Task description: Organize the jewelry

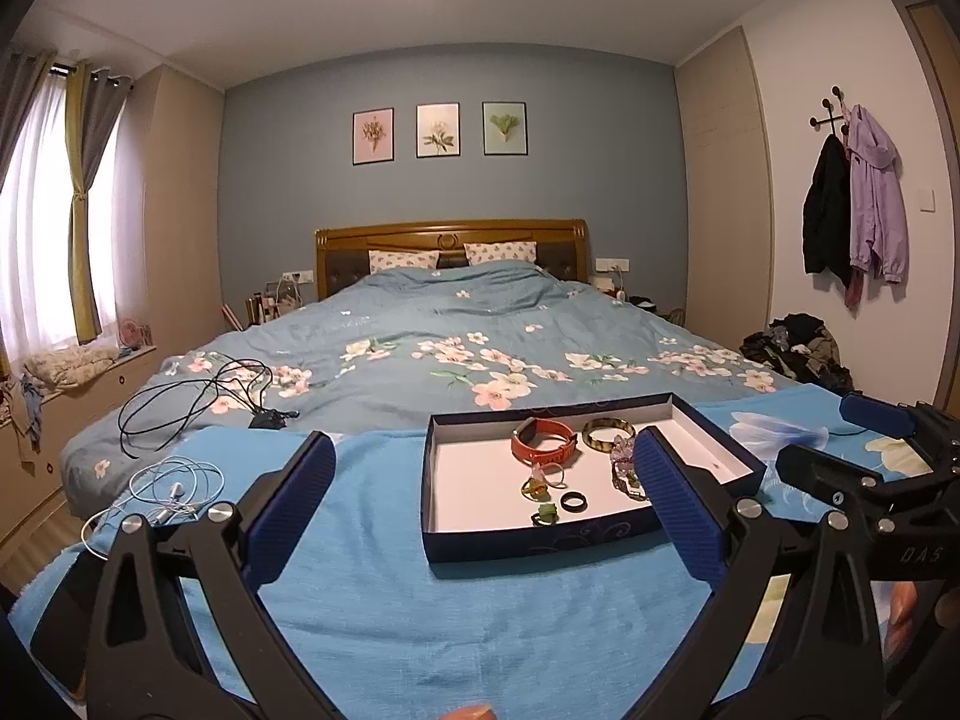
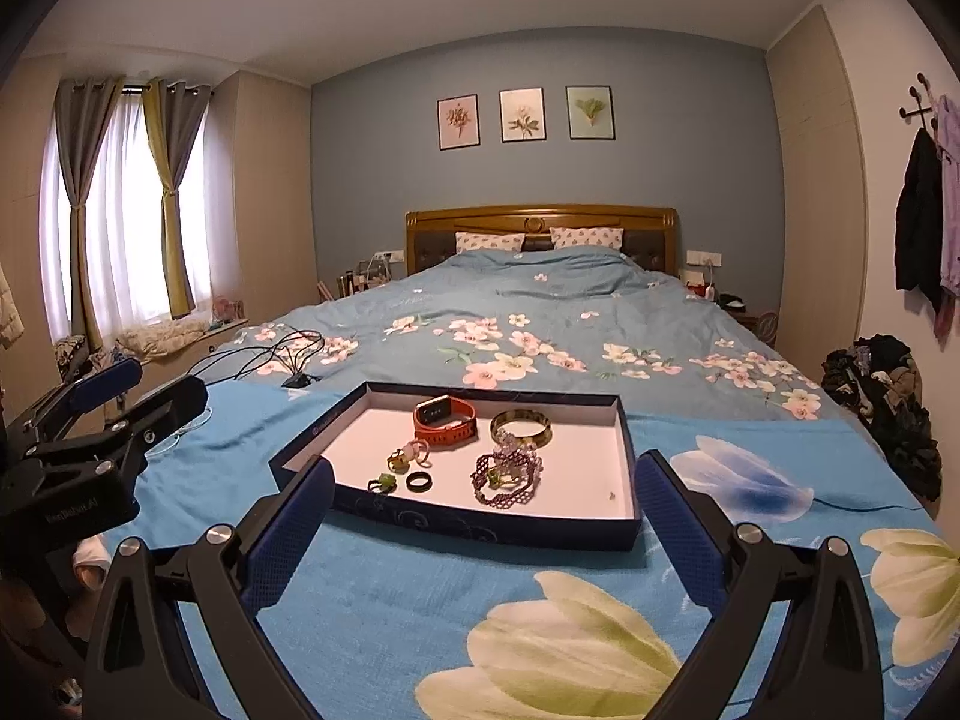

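A dark blue tray with a white floor lies on the blue blanket; it also shows in the left wrist view. It holds an orange watch band, a brown-green bangle, a purple beaded bracelet, a black ring and small green and gold rings. The watch band, bangle and black ring show in the left view too. My left gripper is open and empty, short of the tray. My right gripper is open and empty at the tray's near edge.
White earphones and a black cable lie on the bed at the left. The other gripper shows at each view's side, the right gripper and the left gripper. A clothes pile sits right of the bed.
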{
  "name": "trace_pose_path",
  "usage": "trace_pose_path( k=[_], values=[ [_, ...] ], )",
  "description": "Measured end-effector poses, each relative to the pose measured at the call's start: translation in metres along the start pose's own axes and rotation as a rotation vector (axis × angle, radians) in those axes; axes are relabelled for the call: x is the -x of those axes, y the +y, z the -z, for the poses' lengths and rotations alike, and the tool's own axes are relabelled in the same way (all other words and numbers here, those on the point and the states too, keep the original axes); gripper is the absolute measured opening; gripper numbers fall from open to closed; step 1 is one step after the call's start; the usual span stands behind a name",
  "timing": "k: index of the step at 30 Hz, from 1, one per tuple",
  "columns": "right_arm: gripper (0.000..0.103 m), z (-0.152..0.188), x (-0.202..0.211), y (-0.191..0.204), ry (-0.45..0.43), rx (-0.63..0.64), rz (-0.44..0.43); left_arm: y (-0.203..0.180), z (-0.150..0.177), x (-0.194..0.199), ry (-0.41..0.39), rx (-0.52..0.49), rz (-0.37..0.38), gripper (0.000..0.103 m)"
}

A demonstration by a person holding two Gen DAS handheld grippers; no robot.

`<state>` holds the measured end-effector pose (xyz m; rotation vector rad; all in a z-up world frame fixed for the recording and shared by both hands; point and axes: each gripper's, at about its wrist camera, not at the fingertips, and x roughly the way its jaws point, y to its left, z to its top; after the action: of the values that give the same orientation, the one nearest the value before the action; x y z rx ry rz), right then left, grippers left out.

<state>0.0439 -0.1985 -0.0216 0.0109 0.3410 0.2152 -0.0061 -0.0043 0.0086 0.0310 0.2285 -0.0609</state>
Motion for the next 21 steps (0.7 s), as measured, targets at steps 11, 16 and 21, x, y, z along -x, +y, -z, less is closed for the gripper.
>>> trace_pose_path(
  k=[11, 16, 21],
  values=[
    [0.097, 0.0001, 0.0074, 0.0018, -0.022, 0.0, 0.008, -0.0003, 0.0028, 0.0087, -0.022, -0.005, -0.018, 0.098],
    [0.097, 0.0008, 0.0063, 0.0034, -0.014, 0.003, 0.013, -0.0006, 0.0031, 0.0092, -0.023, -0.004, -0.019, 0.098],
    [0.097, 0.0008, 0.0079, 0.004, -0.02, -0.008, 0.009, -0.0002, 0.0035, 0.0102, -0.021, -0.004, -0.024, 0.098]
  ],
)
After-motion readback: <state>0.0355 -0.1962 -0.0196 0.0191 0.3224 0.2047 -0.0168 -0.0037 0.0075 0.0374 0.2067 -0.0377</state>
